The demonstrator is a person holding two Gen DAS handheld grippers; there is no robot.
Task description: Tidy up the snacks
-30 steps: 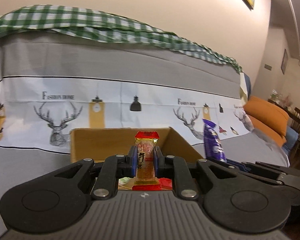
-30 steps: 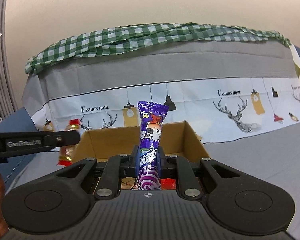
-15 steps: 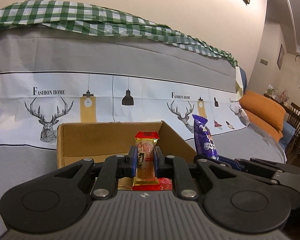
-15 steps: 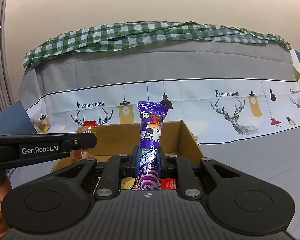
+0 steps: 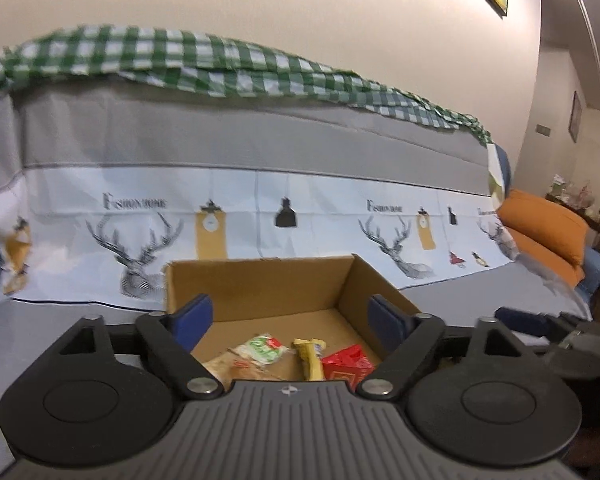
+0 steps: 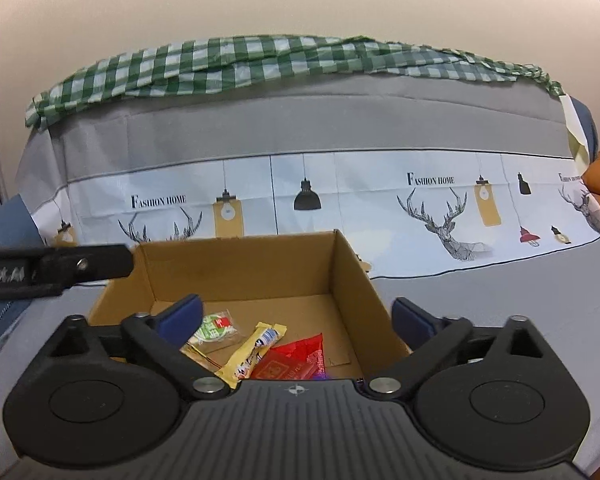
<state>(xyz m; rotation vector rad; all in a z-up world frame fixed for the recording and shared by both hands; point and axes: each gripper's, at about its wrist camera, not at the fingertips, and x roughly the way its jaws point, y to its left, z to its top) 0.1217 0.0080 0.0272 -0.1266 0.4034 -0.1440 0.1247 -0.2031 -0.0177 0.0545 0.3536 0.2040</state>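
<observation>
Left gripper (image 5: 288, 312), right gripper (image 6: 298, 318): jaws just opened, wide apart, nothing between. Snacks (image 6: 260, 346): on cardboard box (image 6: 240, 264) floor, near front edge. Risk: open fingers catching box wall on withdrawal, shifting box on sofa cover (image 6: 500, 292).

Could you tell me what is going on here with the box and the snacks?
A person is sorting snacks into a cardboard box on a covered sofa, with a gripper in each hand. The left gripper and right gripper have just opened over the box, and nothing is between their jaws now. In the box lie a green-and-white packet, a yellow bar and a red packet.
</observation>
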